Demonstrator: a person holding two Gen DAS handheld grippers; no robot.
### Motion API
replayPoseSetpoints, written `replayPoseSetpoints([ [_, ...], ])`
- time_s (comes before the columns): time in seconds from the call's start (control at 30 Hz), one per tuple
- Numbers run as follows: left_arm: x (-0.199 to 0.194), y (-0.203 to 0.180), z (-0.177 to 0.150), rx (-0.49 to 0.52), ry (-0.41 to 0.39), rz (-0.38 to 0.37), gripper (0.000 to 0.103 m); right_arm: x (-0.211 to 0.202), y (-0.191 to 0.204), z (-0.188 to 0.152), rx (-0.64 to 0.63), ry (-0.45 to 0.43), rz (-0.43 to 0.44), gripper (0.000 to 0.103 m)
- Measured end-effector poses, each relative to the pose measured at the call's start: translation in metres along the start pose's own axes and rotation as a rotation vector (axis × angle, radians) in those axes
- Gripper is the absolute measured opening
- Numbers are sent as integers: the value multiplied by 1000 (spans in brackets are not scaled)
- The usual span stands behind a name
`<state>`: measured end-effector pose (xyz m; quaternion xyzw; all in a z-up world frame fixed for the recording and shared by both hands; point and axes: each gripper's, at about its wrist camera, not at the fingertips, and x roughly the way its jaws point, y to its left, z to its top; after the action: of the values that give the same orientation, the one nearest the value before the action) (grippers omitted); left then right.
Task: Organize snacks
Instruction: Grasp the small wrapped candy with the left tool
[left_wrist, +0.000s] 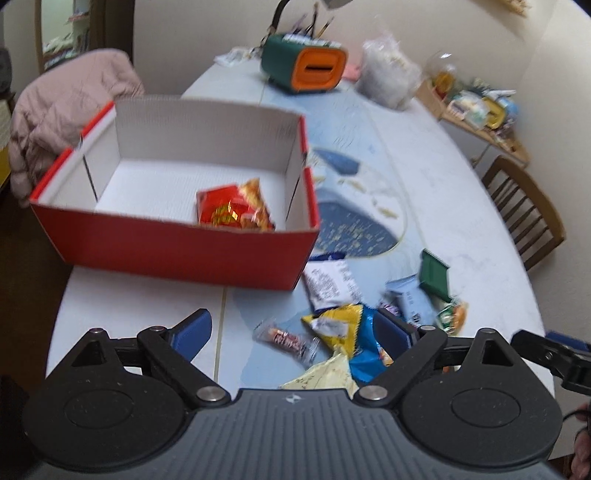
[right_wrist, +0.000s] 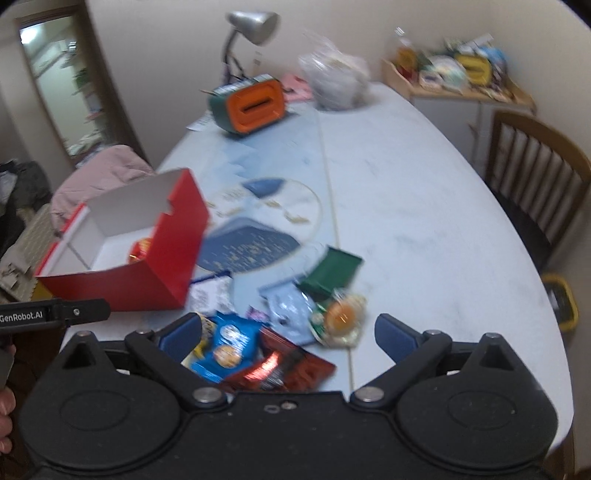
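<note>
Overhead, both grippers tilted down at snack pile (left_wrist: 343, 332), left fingers (left_wrist: 192, 332) spread, right fingers (right_wrist: 393, 332) spread

Cardboard, crinkly wrappers and matt black plastic on a smooth pale counter

The red box (left_wrist: 177, 254) looks like cardboard, matt red outside and plain white with faint ribbing inside; the red snack packet (left_wrist: 232, 212) in it is glossy film. The loose wrappers, such as the yellow packet (left_wrist: 338, 325) and the dark red packet (right_wrist: 280, 369), are shiny crinkled foil or plastic. The counter (right_wrist: 424, 221) has a smooth, faintly scuffed pale surface. The left hand-held gripper (left_wrist: 291, 330) is matt, speckled black plastic with metal pivot pins and dull blue pads (left_wrist: 194, 330). The chair (right_wrist: 535, 166) is varnished wood; the lamp (right_wrist: 253, 24) shade looks like brushed metal.
</note>
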<state>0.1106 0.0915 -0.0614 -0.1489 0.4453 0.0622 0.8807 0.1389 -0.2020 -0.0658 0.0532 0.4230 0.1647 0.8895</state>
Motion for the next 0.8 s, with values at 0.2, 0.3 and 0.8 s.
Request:
replayPoseSetpoints([
  [0.2,32,1,-4,-29,76,53,95,26,-17,-11,110,82,3,96],
  [0.3,45,4,-5,-66,113,75,95,37,-19,-12,140,116,14,95],
  [0.8,96,24,-5,-317,254,150,84,77,-21,-13,148,239,49,91],
])
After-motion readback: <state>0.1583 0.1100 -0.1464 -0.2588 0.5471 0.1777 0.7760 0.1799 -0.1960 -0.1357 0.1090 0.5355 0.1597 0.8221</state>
